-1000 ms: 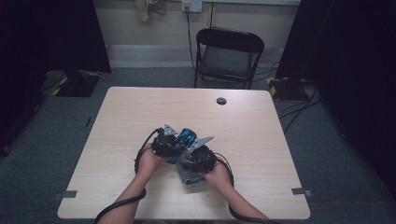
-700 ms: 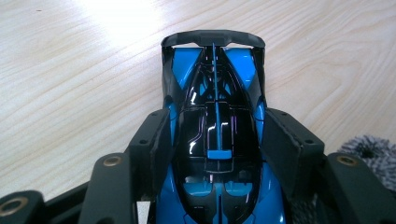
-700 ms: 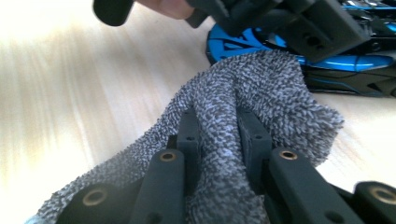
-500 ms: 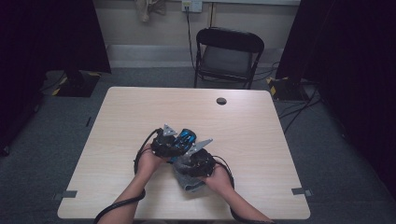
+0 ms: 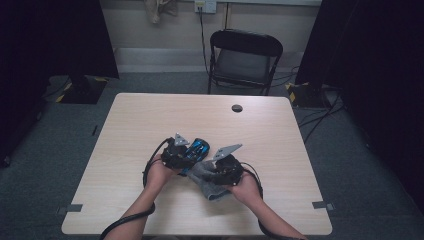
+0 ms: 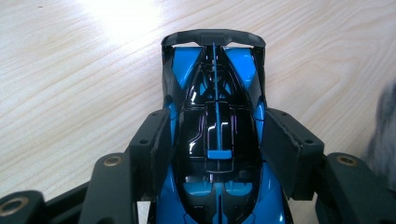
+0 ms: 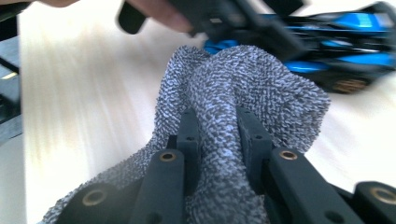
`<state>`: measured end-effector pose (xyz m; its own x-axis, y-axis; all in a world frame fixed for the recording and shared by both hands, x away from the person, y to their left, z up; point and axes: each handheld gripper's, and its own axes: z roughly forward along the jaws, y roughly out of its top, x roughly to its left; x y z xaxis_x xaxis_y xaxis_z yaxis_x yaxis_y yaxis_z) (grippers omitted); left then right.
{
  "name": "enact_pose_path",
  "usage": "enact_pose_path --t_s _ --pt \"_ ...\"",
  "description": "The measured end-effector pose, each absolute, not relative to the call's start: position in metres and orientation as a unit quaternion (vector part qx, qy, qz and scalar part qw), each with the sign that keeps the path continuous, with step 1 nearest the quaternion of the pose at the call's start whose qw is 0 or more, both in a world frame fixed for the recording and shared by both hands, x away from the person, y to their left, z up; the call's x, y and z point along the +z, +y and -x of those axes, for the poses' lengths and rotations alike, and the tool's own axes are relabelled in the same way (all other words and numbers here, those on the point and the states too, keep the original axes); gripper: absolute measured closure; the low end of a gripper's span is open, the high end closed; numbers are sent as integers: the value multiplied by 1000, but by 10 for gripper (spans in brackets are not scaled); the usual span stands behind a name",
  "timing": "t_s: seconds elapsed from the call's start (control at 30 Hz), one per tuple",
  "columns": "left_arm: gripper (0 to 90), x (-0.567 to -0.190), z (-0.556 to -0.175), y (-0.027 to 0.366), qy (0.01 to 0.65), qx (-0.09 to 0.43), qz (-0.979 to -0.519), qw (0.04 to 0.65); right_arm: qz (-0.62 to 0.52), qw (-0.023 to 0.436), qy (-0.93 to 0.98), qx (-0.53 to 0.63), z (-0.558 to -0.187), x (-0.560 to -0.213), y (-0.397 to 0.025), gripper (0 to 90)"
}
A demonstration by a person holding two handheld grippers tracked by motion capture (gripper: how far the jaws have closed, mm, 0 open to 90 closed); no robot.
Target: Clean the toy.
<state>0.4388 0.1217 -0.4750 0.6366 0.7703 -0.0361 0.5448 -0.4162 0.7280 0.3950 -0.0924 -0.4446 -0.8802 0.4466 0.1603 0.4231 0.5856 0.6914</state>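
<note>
The left gripper clamps the glossy blue-and-black toy race car, while at its four o'clock the right gripper pinches a grey knitted cloth.

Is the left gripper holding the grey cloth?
No, the left gripper clamps the blue toy car; the right gripper pinches the grey cloth.

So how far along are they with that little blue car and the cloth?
Both pick-ups look done: the left tongs clamp the blue toy car by its sides, and the right tongs pinch a bunched grey cloth. In hand: the cloth sits right beside the car. Left, probably: the wiping itself, then setting both down on the table.
</note>
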Motion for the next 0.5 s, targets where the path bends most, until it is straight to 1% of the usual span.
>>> enact_pose_path --t_s 0.13,0.33,0.5 --pt "435 -475 -438 122 396 155 -828 365 -270 31 881 387 -406 -440 -109 742" --pt "435 -475 -439 122 395 155 -830 362 -311 80 868 378 -424 -440 -128 742" --pt "434 -475 -438 123 393 162 -830 360 -351 108 853 371 -442 -439 -140 742"
